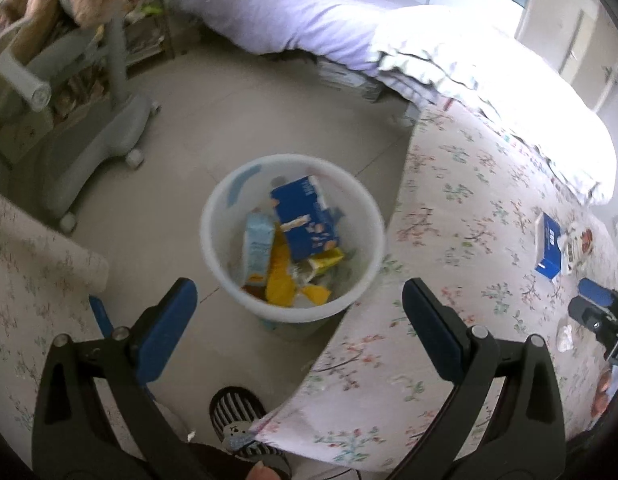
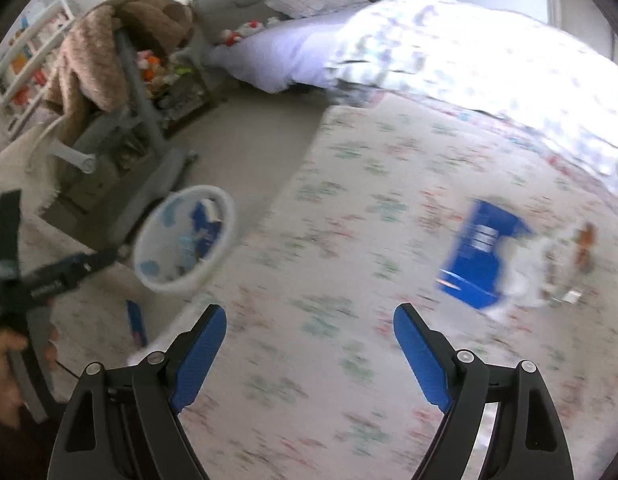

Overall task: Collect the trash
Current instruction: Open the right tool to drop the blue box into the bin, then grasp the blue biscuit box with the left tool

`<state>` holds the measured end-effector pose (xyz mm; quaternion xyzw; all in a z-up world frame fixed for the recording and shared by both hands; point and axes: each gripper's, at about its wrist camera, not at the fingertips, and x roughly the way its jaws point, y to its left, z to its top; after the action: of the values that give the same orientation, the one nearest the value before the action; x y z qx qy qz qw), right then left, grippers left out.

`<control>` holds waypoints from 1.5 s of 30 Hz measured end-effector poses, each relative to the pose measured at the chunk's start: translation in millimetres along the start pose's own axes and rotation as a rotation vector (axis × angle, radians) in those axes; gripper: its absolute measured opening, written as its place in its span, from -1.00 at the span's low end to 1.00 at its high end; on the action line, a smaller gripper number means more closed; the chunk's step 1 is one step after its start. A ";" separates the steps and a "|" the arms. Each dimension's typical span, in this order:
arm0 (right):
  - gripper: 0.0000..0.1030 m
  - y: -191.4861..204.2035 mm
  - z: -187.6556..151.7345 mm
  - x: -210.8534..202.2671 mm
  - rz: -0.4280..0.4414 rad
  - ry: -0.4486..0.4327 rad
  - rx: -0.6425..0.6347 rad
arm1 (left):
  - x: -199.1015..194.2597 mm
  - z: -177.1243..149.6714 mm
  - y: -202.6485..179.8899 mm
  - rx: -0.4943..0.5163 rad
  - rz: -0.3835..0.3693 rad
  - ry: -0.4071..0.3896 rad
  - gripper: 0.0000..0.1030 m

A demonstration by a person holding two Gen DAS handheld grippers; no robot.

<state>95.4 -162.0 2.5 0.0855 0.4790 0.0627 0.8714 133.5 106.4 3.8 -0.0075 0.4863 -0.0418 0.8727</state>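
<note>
A white plastic bin [image 1: 217, 240] stands on the floor beside the bed and holds a blue box [image 1: 305, 216], a light blue carton and yellow wrappers. My left gripper [image 1: 299, 288] is open and empty above the bin's near rim. The bin also shows in the right wrist view [image 2: 225, 232]. My right gripper [image 2: 309, 312] is open and empty over the floral bedspread [image 2: 349, 220]. A blue box [image 2: 477, 256] and a clear wrapper [image 2: 549, 272] lie on the bed ahead right of it. They also show in the left wrist view [image 1: 549, 244]. A small crumpled scrap [image 1: 565, 336] lies nearby.
A grey wheeled chair [image 1: 93, 140] draped with a brown blanket stands left of the bin. A folded duvet [image 1: 489, 80] lies on the bed's far side. A blue strip [image 2: 135, 320] lies on the floor. My slippered foot [image 1: 237, 420] is near the bed corner.
</note>
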 end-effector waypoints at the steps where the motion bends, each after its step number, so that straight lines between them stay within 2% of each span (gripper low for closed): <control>1: 0.69 -7.0 -1.1 -3.3 -0.016 0.003 0.005 | 0.4 1.6 -8.1 0.018 -0.001 -0.002 0.98; 8: 0.69 -68.6 -8.7 -28.5 -0.131 -0.018 0.049 | 6.0 9.5 -64.5 0.107 -0.045 0.020 0.98; 13: 0.69 -124.3 -6.5 -43.6 -0.190 -0.035 0.218 | 16.4 13.0 -114.5 0.168 -0.062 0.036 0.98; 21: 0.69 -204.9 -17.5 -73.7 -0.226 -0.071 0.468 | 37.6 10.6 -204.2 0.253 -0.162 0.109 0.98; 28: 0.69 -244.6 -31.2 -71.5 -0.247 -0.032 0.567 | 50.4 13.0 -270.0 0.276 -0.249 0.123 0.98; 33: 0.69 -259.0 -33.1 -67.7 -0.272 -0.012 0.566 | 62.8 11.2 -300.3 0.270 -0.301 0.131 0.98; 36: 0.69 -263.1 -30.8 -65.9 -0.260 -0.014 0.578 | 74.7 11.5 -311.4 0.263 -0.322 0.135 0.95; 41: 0.69 -264.8 -23.8 -58.8 -0.255 -0.008 0.561 | 89.5 11.6 -321.4 0.240 -0.356 0.143 0.54; 45: 0.69 -262.9 -17.7 -49.2 -0.236 0.006 0.544 | 98.6 11.8 -326.2 0.228 -0.380 0.171 -0.01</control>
<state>61.4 -426.8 -21.2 0.2596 0.4874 -0.1696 0.8163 173.6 -226.9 -56.1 0.0034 0.5403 -0.2605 0.8001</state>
